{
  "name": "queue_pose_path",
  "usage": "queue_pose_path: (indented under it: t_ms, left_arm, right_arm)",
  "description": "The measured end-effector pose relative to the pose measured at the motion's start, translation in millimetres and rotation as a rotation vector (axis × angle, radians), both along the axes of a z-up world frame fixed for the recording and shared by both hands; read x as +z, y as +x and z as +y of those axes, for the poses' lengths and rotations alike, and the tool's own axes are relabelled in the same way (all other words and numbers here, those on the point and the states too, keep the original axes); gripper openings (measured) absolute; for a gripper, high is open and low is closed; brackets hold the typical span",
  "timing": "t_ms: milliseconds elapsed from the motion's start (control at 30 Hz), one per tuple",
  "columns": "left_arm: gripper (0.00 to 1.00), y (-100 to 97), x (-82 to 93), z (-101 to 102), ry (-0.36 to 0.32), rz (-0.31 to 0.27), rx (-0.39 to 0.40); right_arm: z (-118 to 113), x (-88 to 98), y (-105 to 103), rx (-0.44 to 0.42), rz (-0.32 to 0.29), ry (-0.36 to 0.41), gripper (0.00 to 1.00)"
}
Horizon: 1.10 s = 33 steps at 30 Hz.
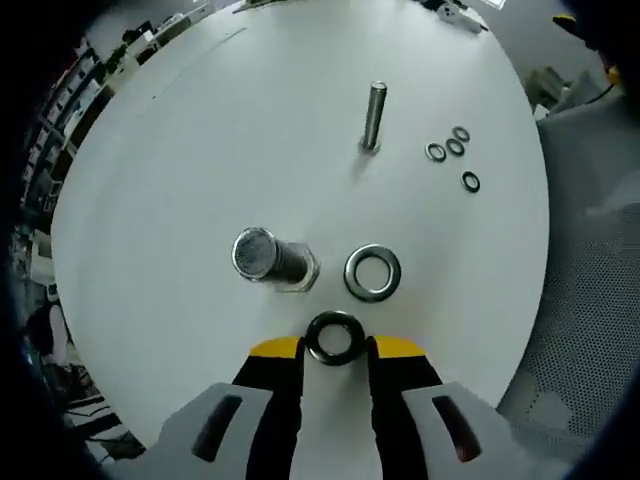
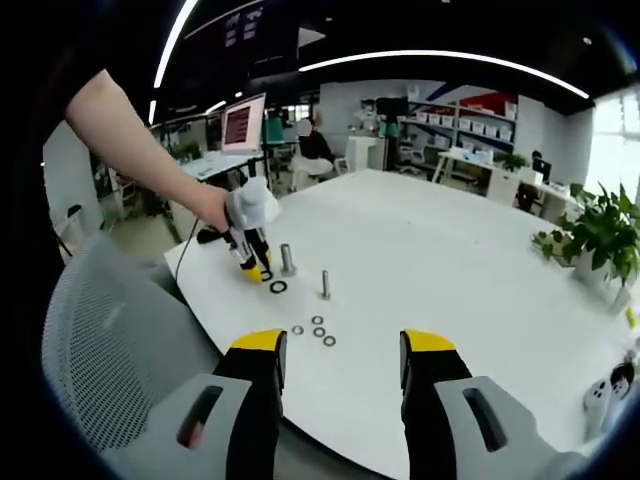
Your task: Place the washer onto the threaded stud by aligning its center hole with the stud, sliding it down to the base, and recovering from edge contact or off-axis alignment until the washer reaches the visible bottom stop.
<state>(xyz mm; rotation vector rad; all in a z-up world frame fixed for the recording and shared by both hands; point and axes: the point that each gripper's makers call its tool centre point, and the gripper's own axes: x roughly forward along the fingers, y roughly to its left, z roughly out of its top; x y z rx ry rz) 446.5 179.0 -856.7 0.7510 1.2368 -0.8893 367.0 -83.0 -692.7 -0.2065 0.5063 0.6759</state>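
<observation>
Washer: dark ring point(image 1: 334, 337) pinched between the left claw's point(image 1: 335, 348) yellow tips, low over the white tabletop point(image 1: 180, 160).
Left claw: clamped on the washer's edges.
Right claw point(image 2: 342, 352): jaws apart, holding nothing, hovering at the tabletop's near edge.
Stud point(image 1: 374, 116): upright, well beyond the washer.
Large bolt point(image 1: 272, 258): just ahead-left of the washer.
Silver washer point(image 1: 372, 272): flat, just ahead-right.
Small washers point(image 1: 455, 147): clustered beside the stud.

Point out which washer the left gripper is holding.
The dark washer, pinched between the left gripper's yellow-tipped fingers. The bright steel washer lies flat beside the large bolt, and four small washers lie near the thin stud.
</observation>
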Motion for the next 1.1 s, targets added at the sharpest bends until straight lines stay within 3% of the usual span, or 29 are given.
queue_pose_path:
  t_ms: [133, 767, 833, 900, 1100]
  left_arm:
    - [0.27, -0.7, -1.6, -1, 0.041, 0.018, -0.034]
    - [0.26, 8.3, -8.5, 3, 0.073, 0.036, -0.082]
    - [0.21, 10.9, -7.0, 6, 0.085, 0.024, -0.12]
    - [0.21, 11.4, -7.7, 8, 0.073, 0.028, -0.088]
    - [0.21, 7.7, -5.7, 4, 0.057, 0.014, -0.089]
  right_arm:
    - [1, 0.1, 0, 0.004, -0.002, -0.003, 0.48]
    - [2, -1.8, -2, 0.013, 0.005, -0.005, 0.47]
    - [2, -1.9, -2, 0.013, 0.006, -0.005, 0.47]
    - [1, -1.7, -1, 0.012, 0.005, -0.005, 0.47]
    - [1, -2.0, -1, 0.008, 0.005, -0.006, 0.47]
